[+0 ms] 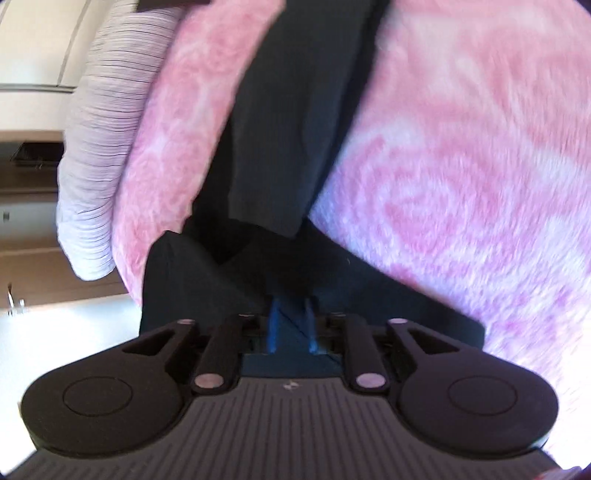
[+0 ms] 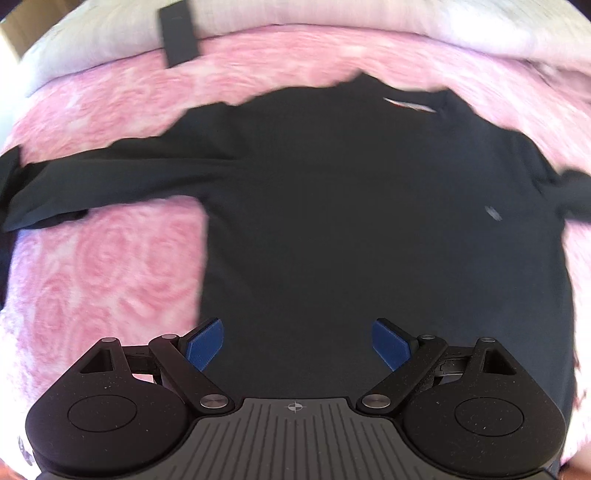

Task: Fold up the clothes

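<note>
My left hand-held gripper [image 1: 291, 328] is clamped on dark cloth: the two blue pads [image 1: 274, 326] sit close together w/ a fold of the black shirt [image 1: 295, 129] pinched between them. Just past the fingertips the fabric bunches into a crumpled mass, then a long strip of it, prob. a sleeve, runs away from me across the pink rose-pattern blanket [image 1: 461, 166]. Beyond the blanket's left edge is a white striped pillow [image 1: 99, 147], and farther left a blurry room w/ pale cabinets [image 1: 33, 48]; too smeared to say more.

My right hand-held gripper [image 2: 297, 345] is spread wide, blue pads [image 2: 205, 343] well apart, nothing between them. It hovers over the lower part of the same black shirt [image 2: 351, 221]; can't tell if the tips touch the cloth. The shirt lies roughly flat on the pink blanket [image 2: 103, 266], body toward me, collar at the far end w/ a small light label [image 2: 410, 105] inside the neck. One sleeve stretches out to the left across the blanket, the other goes off to the right edge. A small pale mark [image 2: 493, 213] sits on the right chest area. Past the collar the blanket ends at a whitish sheet or pillow [image 2: 332, 14], w/ a separate dark rectangular item [image 2: 179, 31] lying across that boundary at upper left. Both views are motion-blurred.
</note>
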`<state>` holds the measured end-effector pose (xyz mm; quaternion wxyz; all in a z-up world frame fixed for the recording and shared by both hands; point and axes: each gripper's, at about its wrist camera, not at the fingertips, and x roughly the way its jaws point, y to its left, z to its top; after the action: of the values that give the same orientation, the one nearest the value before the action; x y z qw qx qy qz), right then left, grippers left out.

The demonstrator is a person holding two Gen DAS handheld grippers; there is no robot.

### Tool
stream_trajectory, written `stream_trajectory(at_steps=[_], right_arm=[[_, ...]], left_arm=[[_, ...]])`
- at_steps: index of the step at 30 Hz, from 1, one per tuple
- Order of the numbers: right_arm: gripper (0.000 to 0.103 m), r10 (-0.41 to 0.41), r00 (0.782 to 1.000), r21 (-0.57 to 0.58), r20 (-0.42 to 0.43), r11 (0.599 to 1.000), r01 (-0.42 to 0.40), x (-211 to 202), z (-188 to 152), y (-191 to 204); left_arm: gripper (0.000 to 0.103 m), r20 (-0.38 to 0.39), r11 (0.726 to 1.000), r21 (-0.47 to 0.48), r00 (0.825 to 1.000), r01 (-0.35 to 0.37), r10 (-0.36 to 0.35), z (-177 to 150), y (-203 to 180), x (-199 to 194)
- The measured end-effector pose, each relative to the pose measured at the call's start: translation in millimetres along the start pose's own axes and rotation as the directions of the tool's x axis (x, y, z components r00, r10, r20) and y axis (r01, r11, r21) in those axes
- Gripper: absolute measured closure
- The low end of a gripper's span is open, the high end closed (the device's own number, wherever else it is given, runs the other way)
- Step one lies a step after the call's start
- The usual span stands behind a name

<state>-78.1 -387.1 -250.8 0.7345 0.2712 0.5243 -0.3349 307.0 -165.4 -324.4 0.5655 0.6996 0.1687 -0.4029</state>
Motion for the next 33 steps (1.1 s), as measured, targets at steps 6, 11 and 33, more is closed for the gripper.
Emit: stream_trajectory(at_steps=[6,11,33], right_arm=[[0.012,-0.040,0.998,0.084,0.043,0.996,0.036,-33.1,-17.0,-41.0],[0.012,-0.062,0.992,0.155,0.109,0.987,0.044,-70.1,-35.7,-90.9],[0.012,-0.187,0.946,0.401,0.265,0.913,0.068,-203.8,-62.7,-469.0]], left_arm=[[0.082,0.066,0.998,-0.053,0.998,0.013,-0.010,36.9,1.8,-42.1],[0.078,0.112,0.991,-0.131,0.993,0.042,-0.027,90.8,-0.4,-91.7],[0.070,0.308,0.990,-0.085,0.948,0.111,-0.080,387.4,-113.1,-320.4]])
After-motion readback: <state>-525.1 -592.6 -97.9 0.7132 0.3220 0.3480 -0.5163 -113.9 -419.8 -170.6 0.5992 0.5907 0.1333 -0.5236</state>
